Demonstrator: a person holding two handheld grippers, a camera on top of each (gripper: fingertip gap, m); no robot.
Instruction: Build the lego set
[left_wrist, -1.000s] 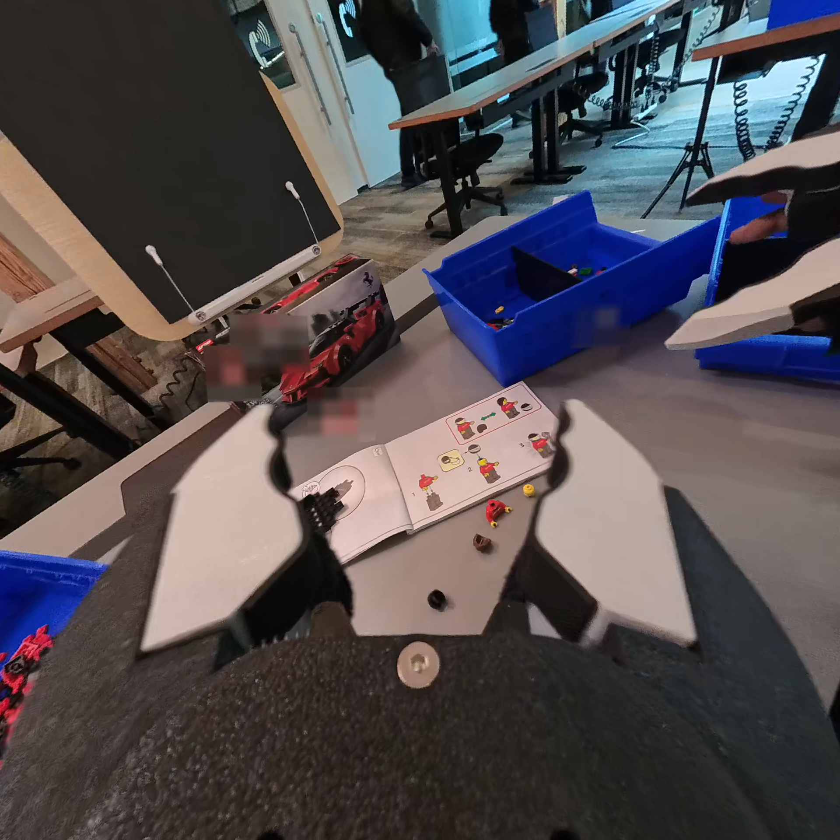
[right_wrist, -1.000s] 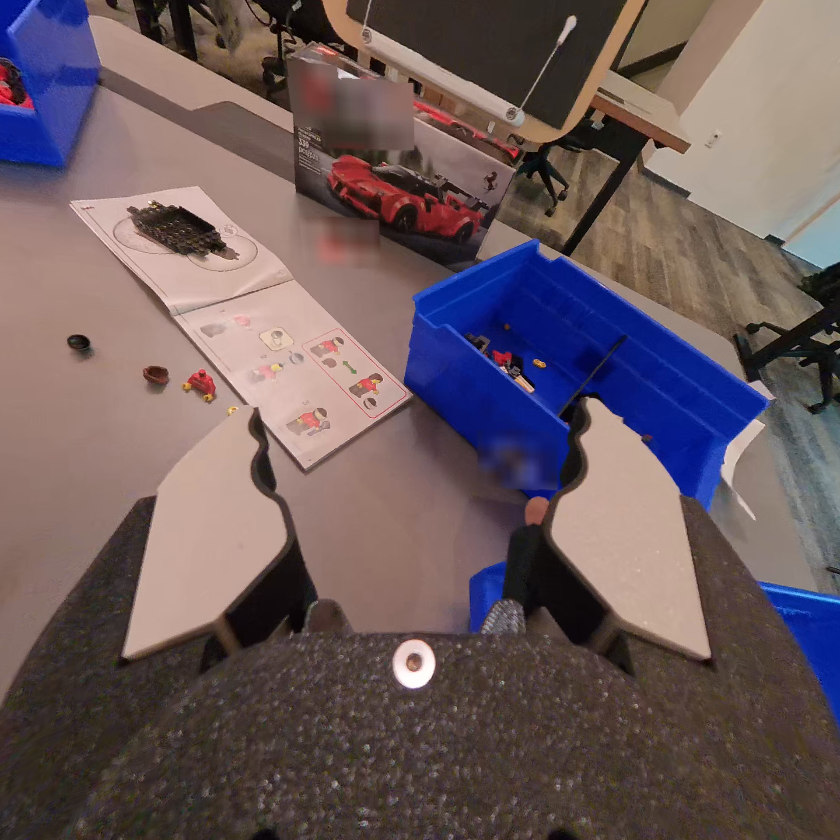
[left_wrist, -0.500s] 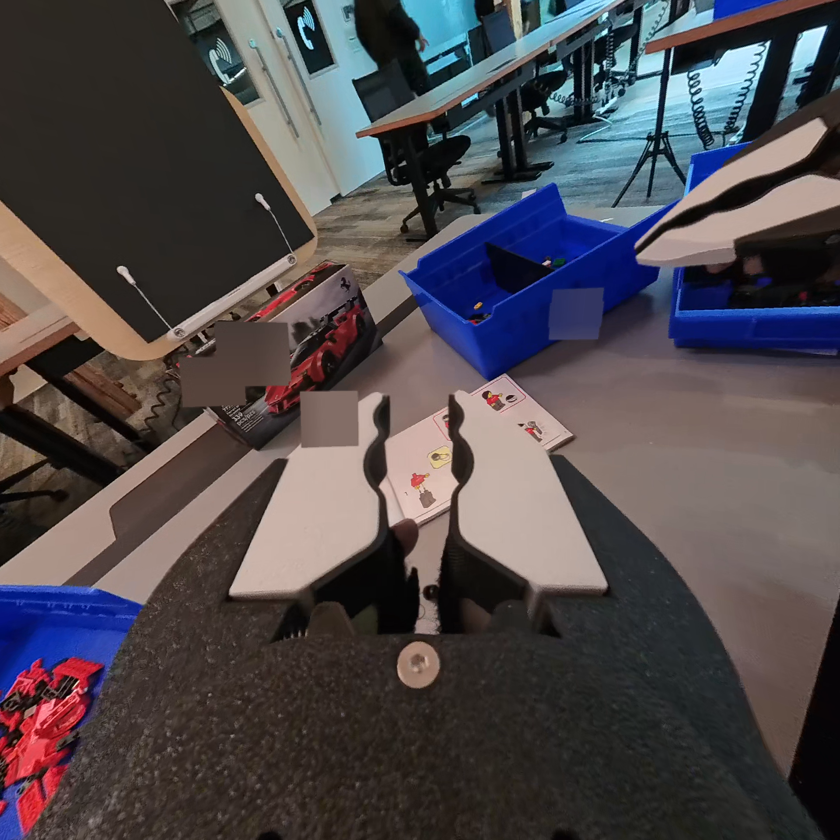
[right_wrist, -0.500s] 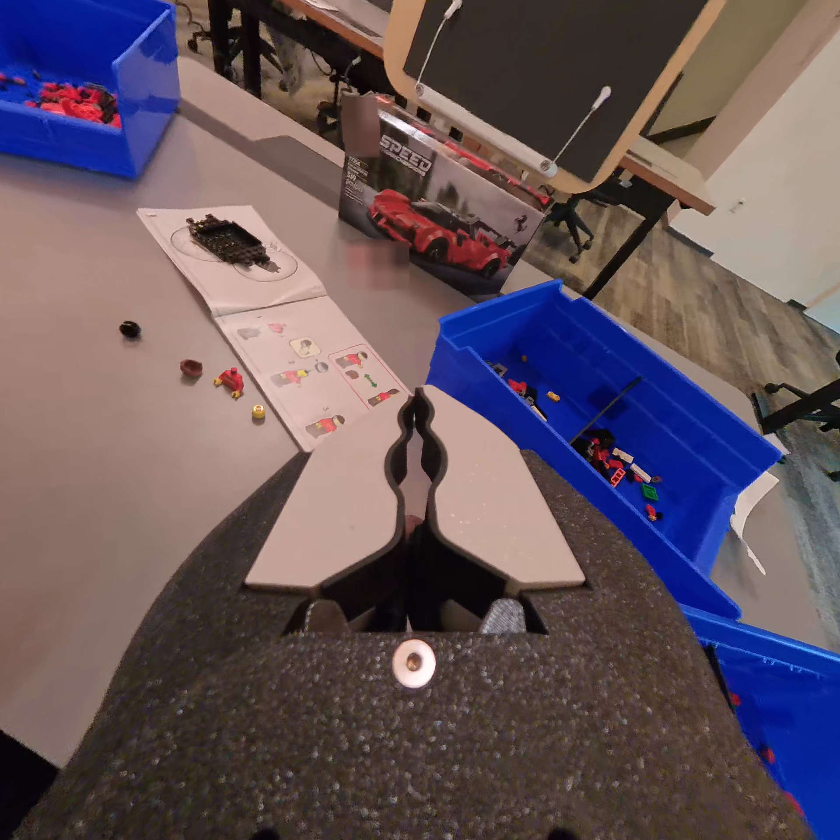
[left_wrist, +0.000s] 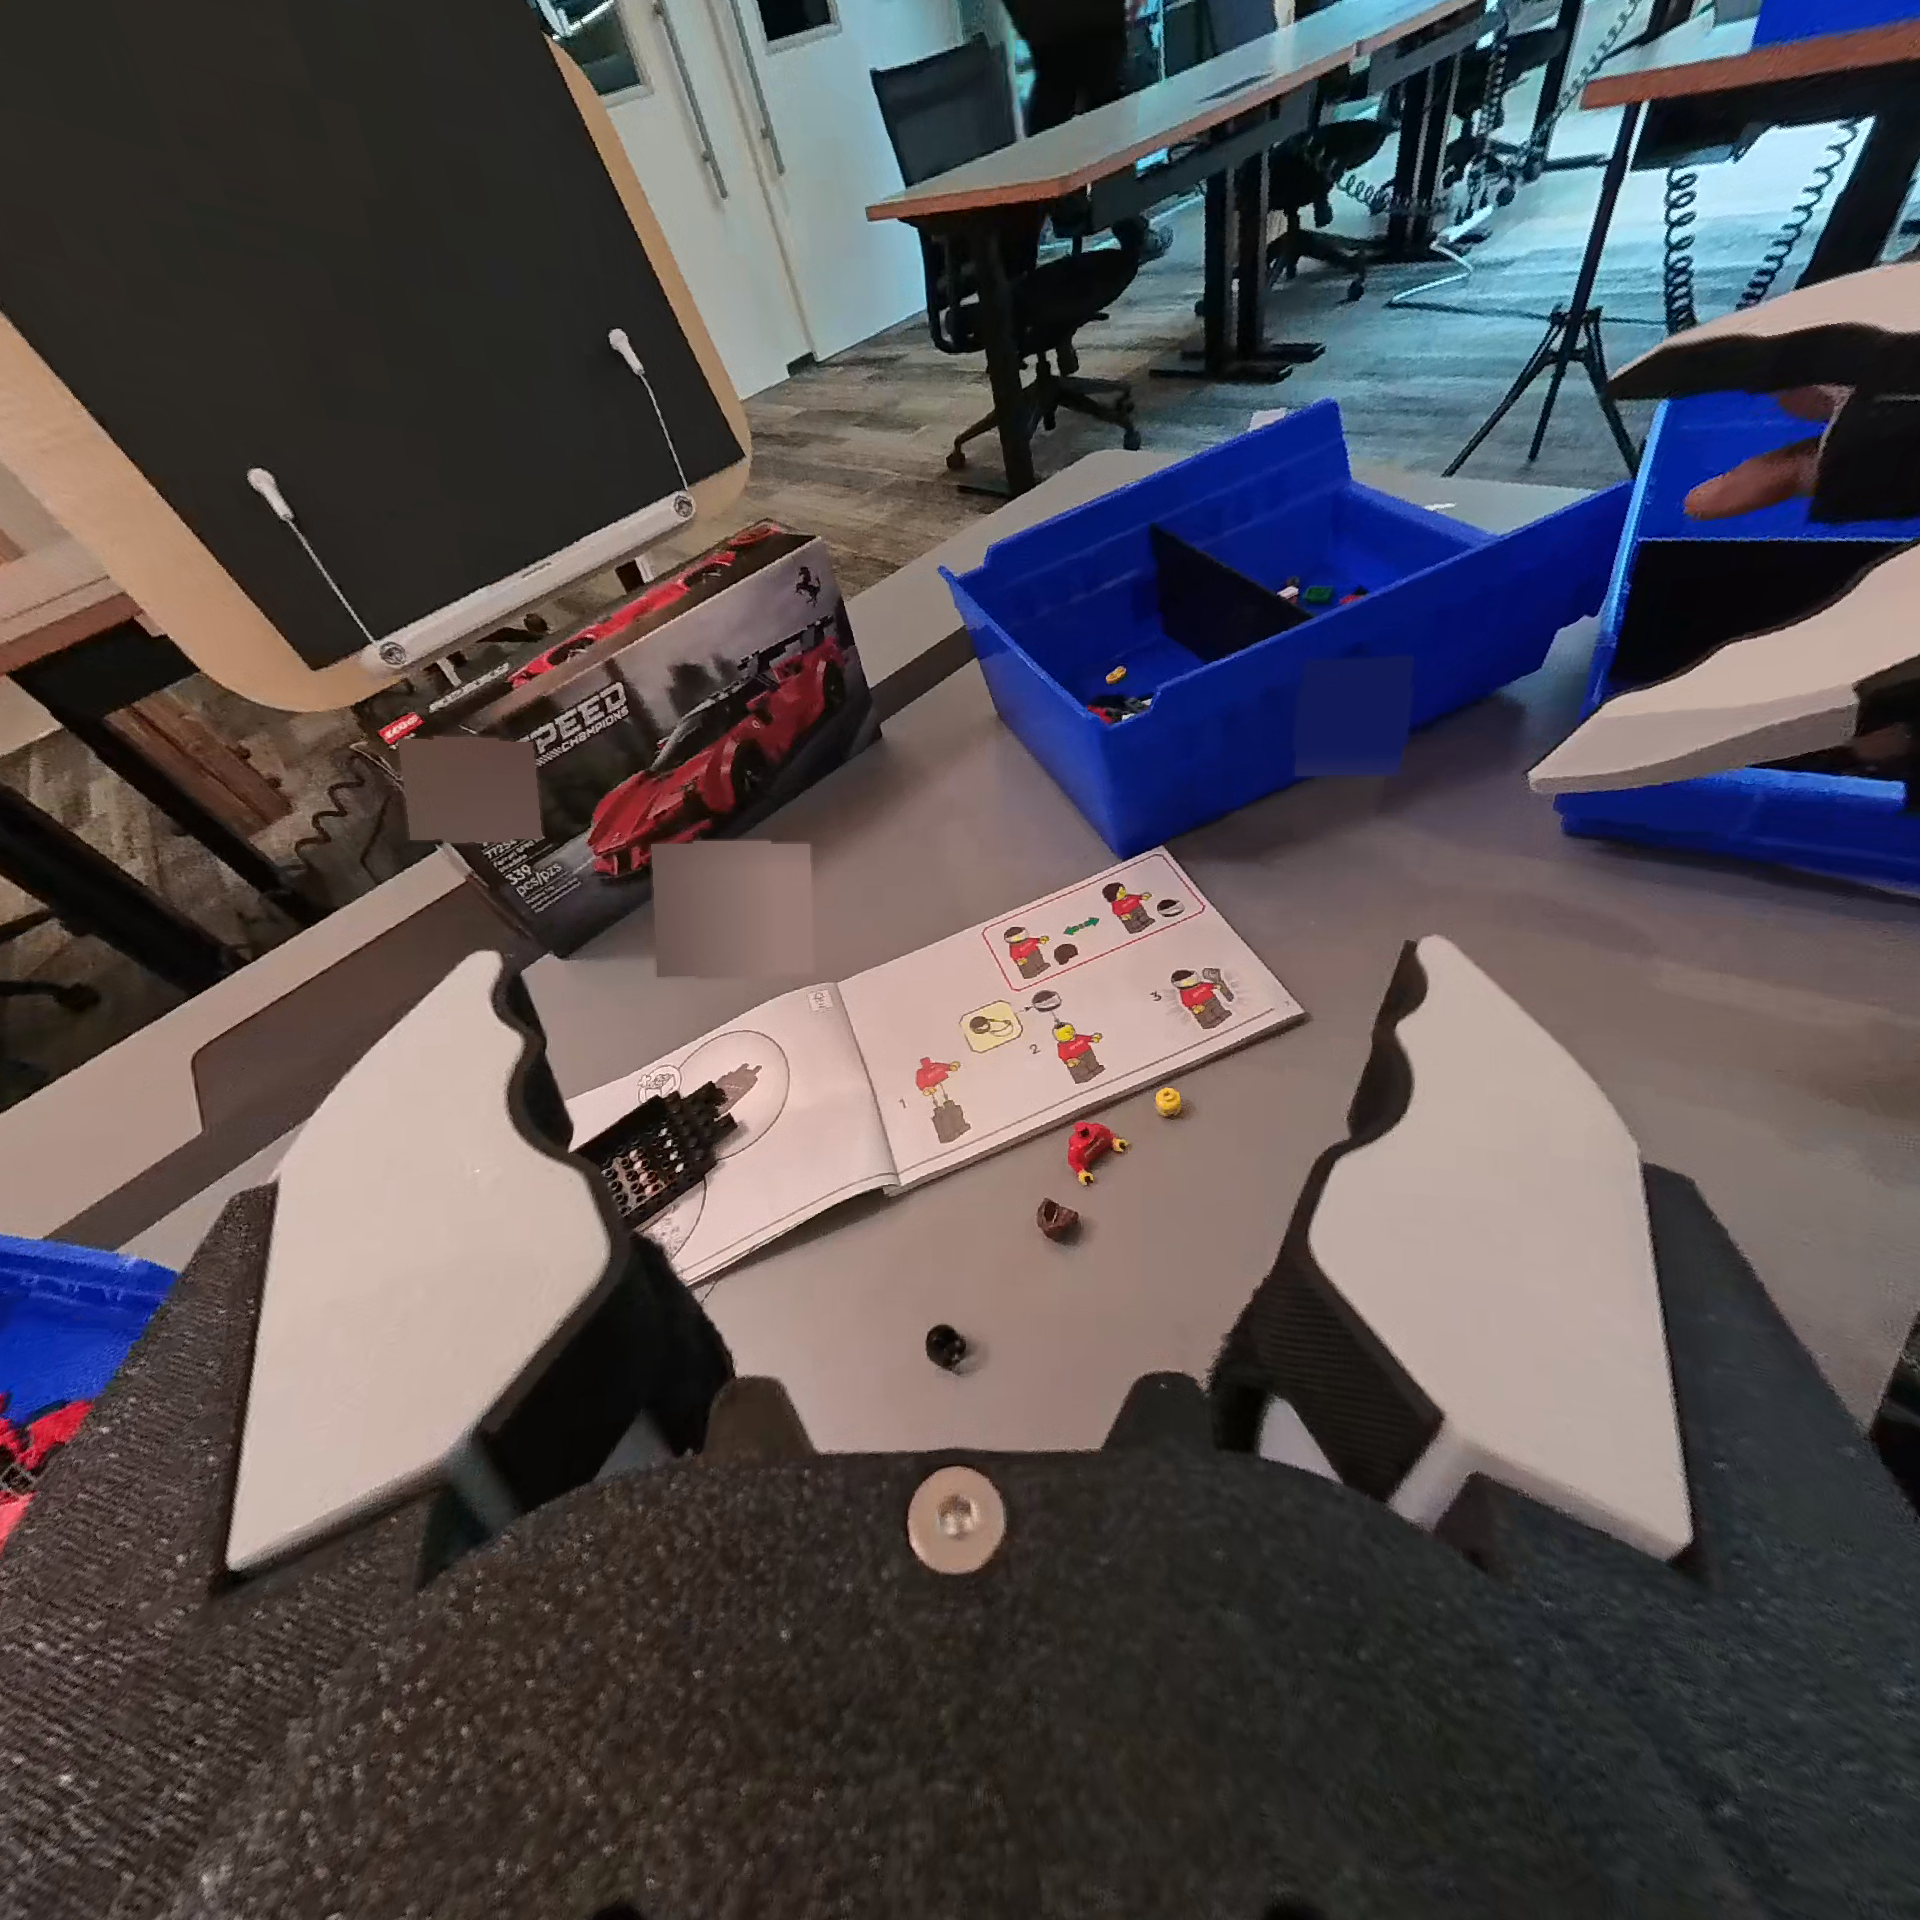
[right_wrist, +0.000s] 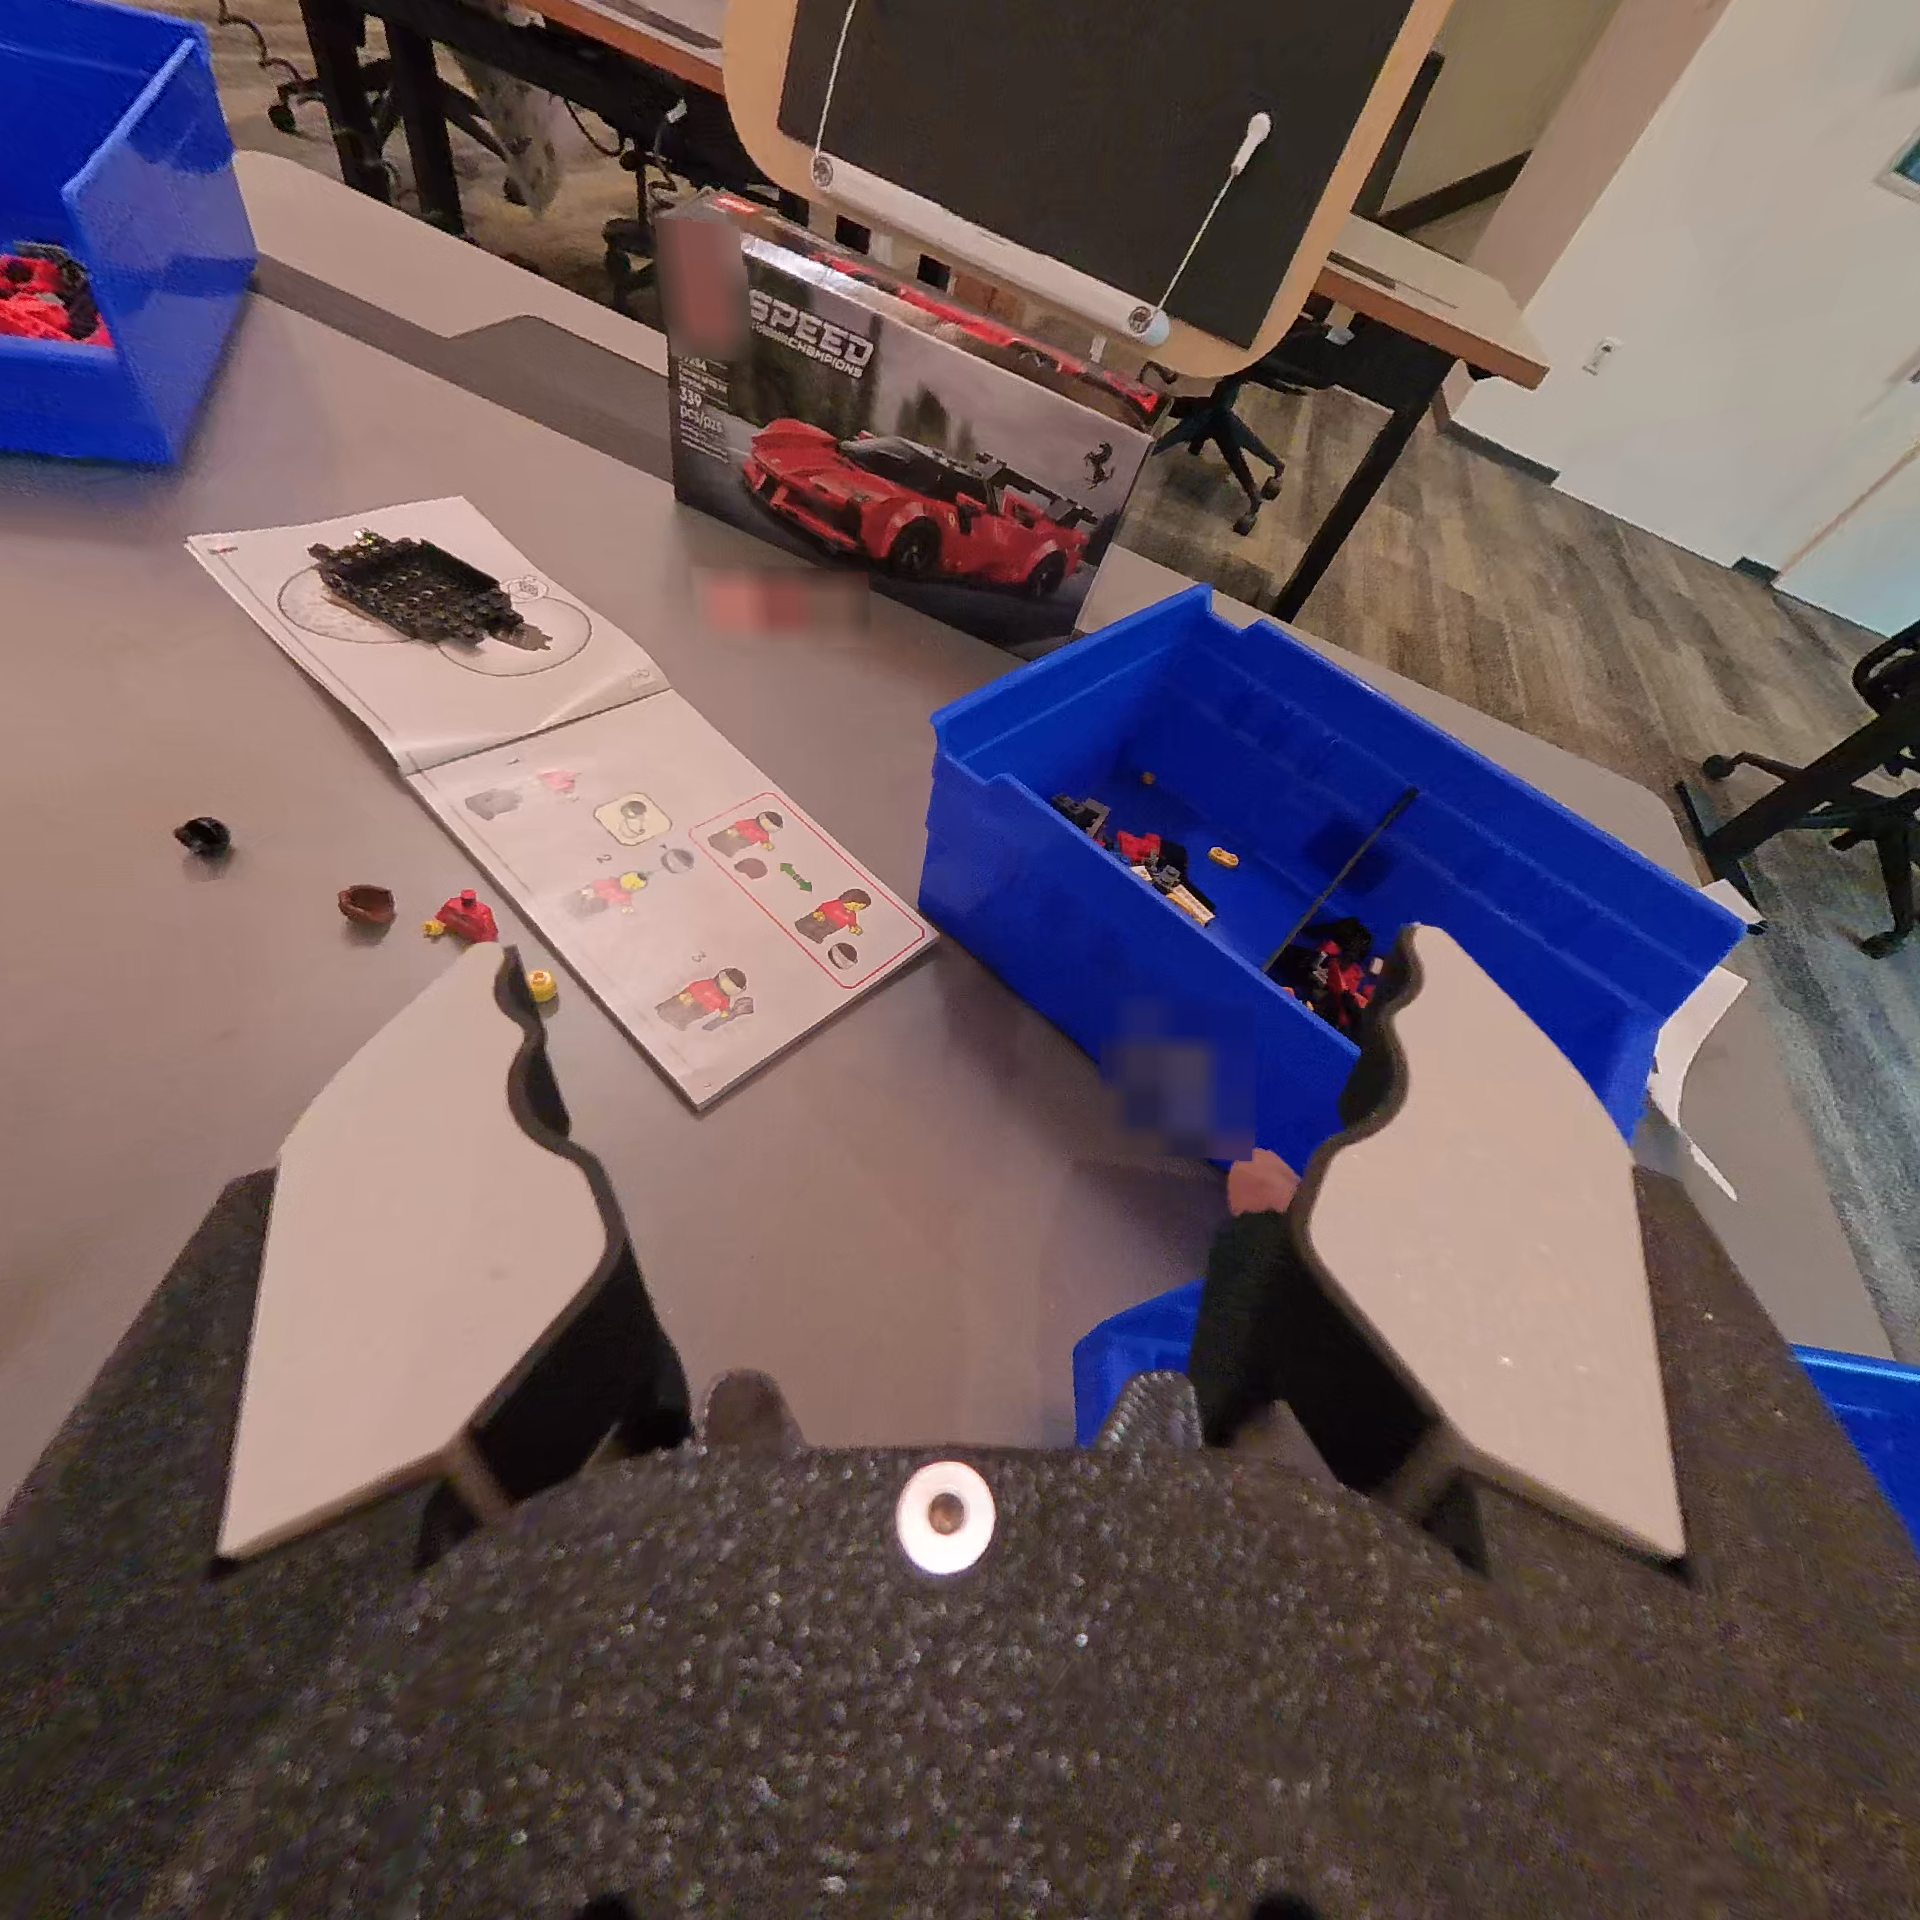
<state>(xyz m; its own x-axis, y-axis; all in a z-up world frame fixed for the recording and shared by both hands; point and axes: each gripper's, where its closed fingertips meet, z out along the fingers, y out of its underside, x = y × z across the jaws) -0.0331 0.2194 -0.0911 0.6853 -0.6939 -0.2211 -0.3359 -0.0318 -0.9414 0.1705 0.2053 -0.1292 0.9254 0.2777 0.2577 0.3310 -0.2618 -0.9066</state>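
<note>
Right gripper (left_wrist: 1756, 540) only from the left

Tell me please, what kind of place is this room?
Probably an open office or lab: rows of long desks with office chairs, plus a grey table set up with blue parts bins and a toy-brick car box.

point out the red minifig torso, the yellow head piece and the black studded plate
red minifig torso (left_wrist: 1091, 1146), left wrist view, chest.
yellow head piece (left_wrist: 1169, 1102), left wrist view, top.
black studded plate (right_wrist: 416, 584), right wrist view, studded middle.
</note>
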